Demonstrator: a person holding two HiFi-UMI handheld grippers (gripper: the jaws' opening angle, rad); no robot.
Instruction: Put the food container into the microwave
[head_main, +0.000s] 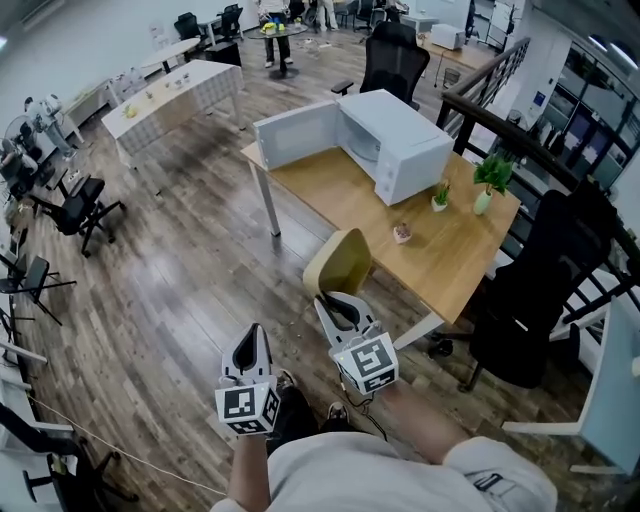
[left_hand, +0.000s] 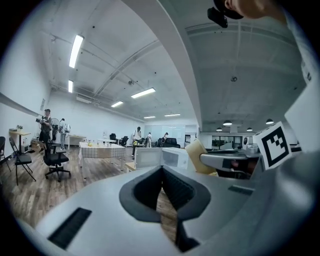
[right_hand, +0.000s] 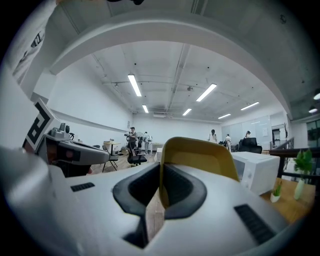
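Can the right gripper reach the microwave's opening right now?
Likely not from here: the right gripper, shut on the yellow container, is short of the table. But the door of the microwave stands open.

Left gripper (head_main: 254, 338) and right gripper (head_main: 338, 306): matching pale grey shells, smooth and rounded, with black ribbed pads (left_hand: 176, 189) lining the jaws and narrow dark slots (right_hand: 252, 223) set in the casing. At the near end of each, a white marker cube (head_main: 247, 407) printed with black squares. Thin dark cable (head_main: 373, 421) under the right cube. Light grey short-sleeved shirt (head_main: 400, 480), dark trousers (head_main: 292, 416), dark shoes (head_main: 336, 411).
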